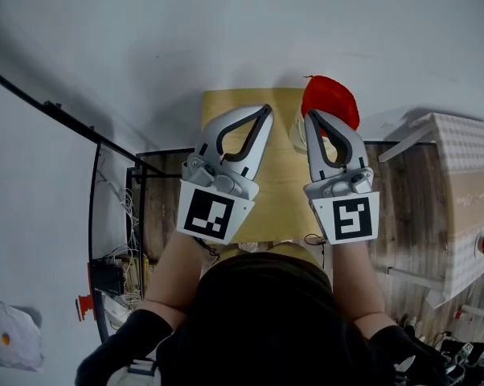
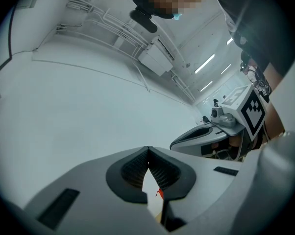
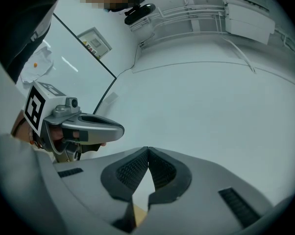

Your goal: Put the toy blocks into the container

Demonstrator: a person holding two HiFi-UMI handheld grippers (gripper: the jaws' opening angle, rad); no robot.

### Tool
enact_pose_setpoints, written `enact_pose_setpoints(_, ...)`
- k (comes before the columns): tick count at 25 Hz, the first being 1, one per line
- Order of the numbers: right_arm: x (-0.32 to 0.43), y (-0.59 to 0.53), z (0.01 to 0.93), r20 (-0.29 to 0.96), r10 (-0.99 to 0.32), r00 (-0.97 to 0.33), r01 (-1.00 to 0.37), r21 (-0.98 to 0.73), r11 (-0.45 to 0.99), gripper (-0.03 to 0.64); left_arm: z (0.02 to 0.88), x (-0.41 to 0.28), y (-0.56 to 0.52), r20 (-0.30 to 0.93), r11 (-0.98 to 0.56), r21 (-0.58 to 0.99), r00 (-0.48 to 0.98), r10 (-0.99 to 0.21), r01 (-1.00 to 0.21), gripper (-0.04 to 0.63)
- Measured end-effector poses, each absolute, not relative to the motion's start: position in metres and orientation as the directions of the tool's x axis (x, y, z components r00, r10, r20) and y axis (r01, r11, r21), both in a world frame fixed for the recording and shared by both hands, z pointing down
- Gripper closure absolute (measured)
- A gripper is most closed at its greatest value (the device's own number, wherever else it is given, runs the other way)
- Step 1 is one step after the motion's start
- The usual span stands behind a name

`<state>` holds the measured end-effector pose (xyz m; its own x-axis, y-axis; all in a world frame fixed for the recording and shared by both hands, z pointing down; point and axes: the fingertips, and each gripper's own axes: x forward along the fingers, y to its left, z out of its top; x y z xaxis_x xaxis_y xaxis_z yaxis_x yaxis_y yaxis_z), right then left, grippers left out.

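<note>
A pale wooden surface [image 1: 278,187] stands against a white wall, with dark plank floor [image 1: 407,207] on both sides of it, a black metal frame [image 1: 113,183] with loose cables at the left and a piece of furniture under a checked cloth [image 1: 459,175] at the right. At the far right corner of the surface lies a red rounded thing [image 1: 332,99], partly hidden behind the right gripper [image 1: 310,116]; whether it is the container cannot be told, and no view shows a toy block clearly. In the head view the left gripper [image 1: 268,109] and the right gripper are held side by side above the surface, near each other but apart, their tips toward the wall and their marker cubes toward the person. In the left gripper view the jaws meet at the tips with their ribbed pads [image 2: 137,168] together and nothing between them; a small red speck [image 2: 160,193] shows through the gap below. In the right gripper view the jaws are likewise closed tip to tip and empty, and a sliver of the wooden surface shows beneath them. Each gripper view catches the other gripper at its side against the white wall.
</note>
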<state>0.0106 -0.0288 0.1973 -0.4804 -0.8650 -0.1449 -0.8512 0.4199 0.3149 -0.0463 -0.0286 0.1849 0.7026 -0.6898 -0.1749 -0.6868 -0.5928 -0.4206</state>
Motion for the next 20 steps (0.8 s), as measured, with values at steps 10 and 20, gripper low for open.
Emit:
enact_pose_setpoints(10,-0.007,-0.025,0.199,-0.151,-0.872,-0.465,-0.851,0.349,0.393,0.588,0.189,-0.061,-0.026,-0.177,-0.603,-0.423,0.715,-0.677,-0.676,0.586)
enact_pose_setpoints(20,-0.021,-0.030,0.207,-0.143,-0.873,-0.466,-0.853,0.336,0.401,0.588,0.195,-0.074,-0.029,-0.167,-0.608,-0.421,0.716,-0.678,-0.674,0.586)
